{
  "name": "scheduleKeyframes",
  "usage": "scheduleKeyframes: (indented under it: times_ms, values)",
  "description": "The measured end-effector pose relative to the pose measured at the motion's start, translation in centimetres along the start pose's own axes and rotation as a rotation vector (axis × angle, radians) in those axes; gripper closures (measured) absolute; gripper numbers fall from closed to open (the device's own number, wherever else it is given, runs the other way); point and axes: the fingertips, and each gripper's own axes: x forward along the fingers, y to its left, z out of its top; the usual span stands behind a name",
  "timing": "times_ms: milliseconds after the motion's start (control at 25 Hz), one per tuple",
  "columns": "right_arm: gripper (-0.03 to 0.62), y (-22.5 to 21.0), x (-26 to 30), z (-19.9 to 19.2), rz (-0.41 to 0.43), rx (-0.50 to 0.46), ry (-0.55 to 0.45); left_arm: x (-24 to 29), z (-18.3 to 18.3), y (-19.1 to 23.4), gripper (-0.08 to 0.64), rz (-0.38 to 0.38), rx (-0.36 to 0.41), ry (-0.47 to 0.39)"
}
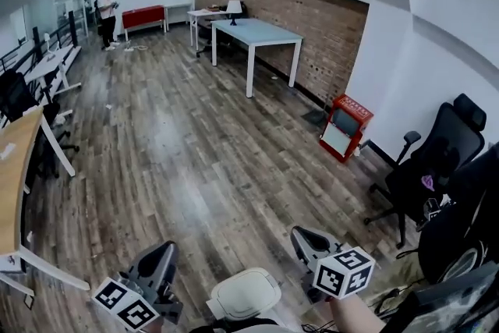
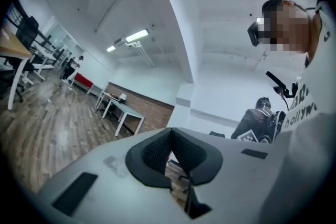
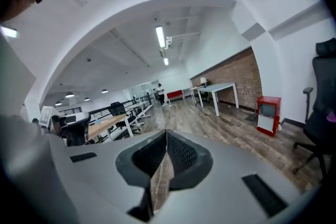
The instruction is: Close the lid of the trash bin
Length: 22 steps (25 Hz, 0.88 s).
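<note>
The trash bin (image 1: 244,294) shows in the head view at the bottom centre, right below me, as a rounded white top; its lid seems to lie flat. My left gripper (image 1: 162,252) hangs just left of it and my right gripper (image 1: 306,236) just right of it, both above the floor and apart from the bin. Each points forward into the room. In the left gripper view the black pads (image 2: 152,152) meet at the tip of the left gripper (image 2: 170,131) with nothing between them. The right gripper (image 3: 167,132) is likewise shut and empty. Neither gripper view shows the bin.
Wooden floor stretches ahead. A white table (image 1: 257,33) stands by the brick wall, and a red box with a screen (image 1: 343,129) leans against the right wall. Black office chairs (image 1: 437,160) crowd the right; desks (image 1: 15,168) line the left. A person (image 1: 107,15) stands far back.
</note>
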Motion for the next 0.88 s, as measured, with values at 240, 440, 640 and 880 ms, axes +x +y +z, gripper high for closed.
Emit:
scheduleKeyframes:
  times_ms: [240,440,640,880]
  values:
    - [0.581,4.0,-4.0,1.6,0.080,-0.151,-0.015,-2.2,-2.7,-1.5,0.555,-0.145,0.106,0.214]
    - [0.581,2.9,-5.5,-2.5,0.030,-0.170,0.038,-5.2,-4.8,1.0,0.555,-0.036,0.119,0.270]
    - [0.581,1.0,-5.9,-4.2,-0.016,-0.097,0.050,-5.9,-5.4,1.5,0.555,-0.016,0.159,0.291]
    - [0.583,0.7,-4.7,-4.3,-0.016,-0.060,0.059,-6.2,-5.8,1.9,0.555,-0.010,0.153,0.310]
